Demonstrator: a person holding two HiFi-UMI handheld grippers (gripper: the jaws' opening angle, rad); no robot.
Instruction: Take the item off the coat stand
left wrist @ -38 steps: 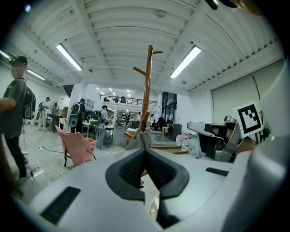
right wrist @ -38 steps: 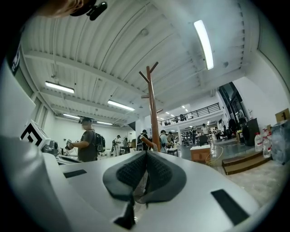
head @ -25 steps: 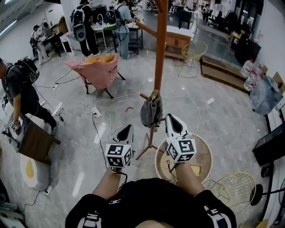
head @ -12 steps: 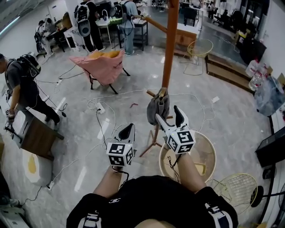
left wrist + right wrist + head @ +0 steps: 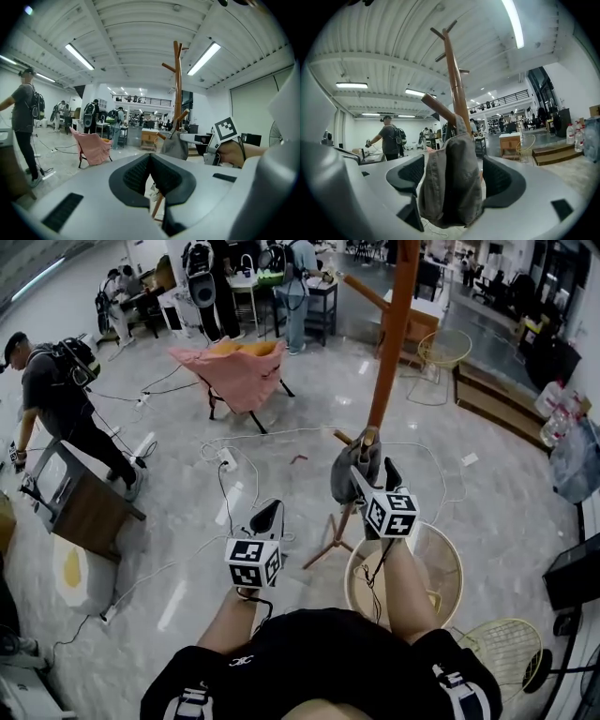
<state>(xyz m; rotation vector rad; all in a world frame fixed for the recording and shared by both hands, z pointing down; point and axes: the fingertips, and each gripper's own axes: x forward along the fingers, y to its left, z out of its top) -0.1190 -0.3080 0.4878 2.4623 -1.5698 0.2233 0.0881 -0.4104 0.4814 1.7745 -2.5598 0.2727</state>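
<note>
On a low, upward-slanting peg of the tall brown wooden coat stand (image 5: 395,338) hangs the folded grey cloth item (image 5: 352,472). It is caught on the peg at its narrow top. Its long axis runs straight up and down, close beside the pole, and its wider, rounded lower end points at the floor.

The right gripper (image 5: 374,474) is raised to the item. In the right gripper view its jaws stand wide apart with the grey cloth item (image 5: 452,180) hanging between them, one dark pad on either side. The cloth fills most of the gap but is not pinched; whether a pad brushes it cannot be told. The coat stand (image 5: 457,91) rises right behind it.

The left gripper (image 5: 269,513) is held lower and to the left, well apart from the stand. Its jaws are pressed together with nothing between them. Its view shows the coat stand (image 5: 177,89) ahead and to the right.

Farther back on the pale polished floor are a pink fabric folding chair (image 5: 240,373) and white cables. A round tan wicker basket (image 5: 456,564) stands beside the foot of the stand.
</note>
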